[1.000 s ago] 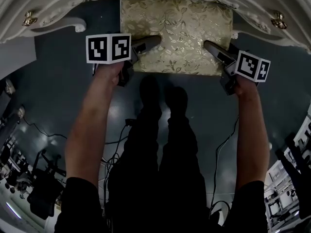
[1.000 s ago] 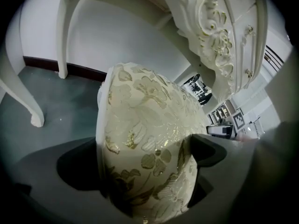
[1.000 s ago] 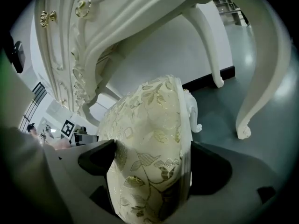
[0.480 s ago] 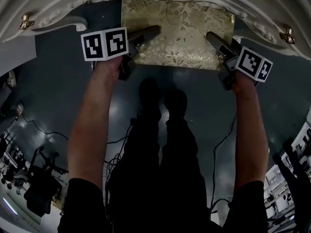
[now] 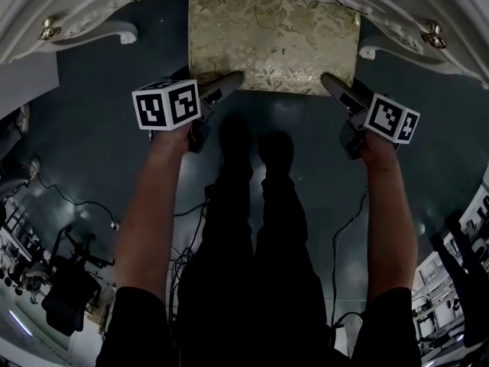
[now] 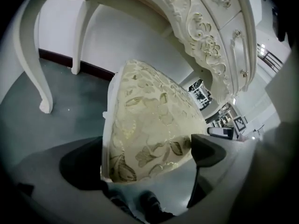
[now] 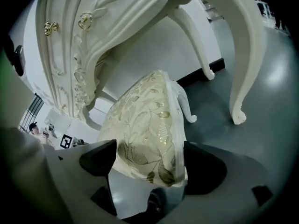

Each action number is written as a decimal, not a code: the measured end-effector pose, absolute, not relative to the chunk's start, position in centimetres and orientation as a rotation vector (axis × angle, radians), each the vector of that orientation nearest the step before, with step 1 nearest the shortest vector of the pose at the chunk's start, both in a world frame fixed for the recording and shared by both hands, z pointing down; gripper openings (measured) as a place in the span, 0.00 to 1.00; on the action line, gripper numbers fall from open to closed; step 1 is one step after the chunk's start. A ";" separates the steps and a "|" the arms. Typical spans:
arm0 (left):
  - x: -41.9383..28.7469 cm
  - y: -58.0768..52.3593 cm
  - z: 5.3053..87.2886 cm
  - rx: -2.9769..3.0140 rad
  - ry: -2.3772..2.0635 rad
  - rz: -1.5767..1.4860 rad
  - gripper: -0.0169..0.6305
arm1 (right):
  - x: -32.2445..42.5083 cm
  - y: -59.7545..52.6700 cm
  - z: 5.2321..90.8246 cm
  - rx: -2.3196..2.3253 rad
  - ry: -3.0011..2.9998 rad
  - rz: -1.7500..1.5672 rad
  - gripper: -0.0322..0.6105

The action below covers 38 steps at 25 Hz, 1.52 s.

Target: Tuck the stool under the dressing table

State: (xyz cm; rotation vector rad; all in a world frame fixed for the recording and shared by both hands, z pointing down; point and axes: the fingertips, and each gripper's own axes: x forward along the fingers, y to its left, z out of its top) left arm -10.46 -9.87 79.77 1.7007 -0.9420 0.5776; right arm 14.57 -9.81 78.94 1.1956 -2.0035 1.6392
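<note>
The stool (image 5: 271, 40), a gold floral cushion on a white frame, stands on the floor with its far part beneath the white carved dressing table (image 5: 92, 6). My left gripper (image 5: 229, 82) is at the stool's near left corner, my right gripper (image 5: 332, 84) at its near right corner. In the left gripper view the stool (image 6: 145, 111) reaches in between the open left gripper (image 6: 147, 153), under the dressing table (image 6: 201, 31). In the right gripper view the open right gripper (image 7: 149, 153) likewise straddles the stool (image 7: 145, 115) below the dressing table (image 7: 93, 31). Only the jaw tips overlap the seat edge.
Curved white table legs (image 6: 35, 73) (image 7: 247, 69) stand on either side of the stool. A white wall with dark skirting (image 6: 70, 64) closes the back. The person's legs and shoes (image 5: 252, 151) are just behind the stool. Cables (image 5: 84, 205) and an office chair (image 5: 61, 297) lie behind.
The stool has gone further under the table. Both grippers, which lay well over the seat, have drawn back to its near edge and let go.
</note>
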 end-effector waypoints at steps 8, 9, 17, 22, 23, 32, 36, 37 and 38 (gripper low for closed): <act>-10.2 -10.8 80.0 1.777 -1.000 0.568 0.93 | 14.5 -10.1 79.0 1.294 -2.068 1.508 0.78; -10.1 -11.0 79.9 1.780 -1.003 0.562 0.93 | 14.5 -10.3 79.0 1.301 -2.073 1.496 0.78; -9.5 -15.4 80.2 1.791 -1.020 0.534 0.93 | 15.1 -15.5 78.8 1.319 -2.118 1.438 0.78; -9.3 -18.7 79.9 1.844 -1.029 0.511 0.93 | 15.4 -17.9 78.7 1.394 -2.158 1.411 0.78; -9.2 -19.4 79.7 1.859 -1.032 0.502 0.93 | 15.4 -18.4 78.6 1.408 -2.167 1.405 0.78; -8.3 -22.4 79.5 1.902 -1.028 0.458 0.93 | 16.3 -21.7 78.4 1.513 -2.232 1.316 0.78; -8.3 -23.8 79.4 1.929 -1.029 0.431 0.93 | 16.3 -23.0 78.2 1.548 -2.251 1.299 0.78; -8.4 -24.1 79.5 1.934 -1.028 0.432 0.93 | 16.2 -23.1 78.3 1.555 -2.253 1.301 0.78; -8.5 -24.4 79.6 1.938 -1.026 0.435 0.93 | 16.1 -23.1 78.3 1.567 -2.258 1.302 0.78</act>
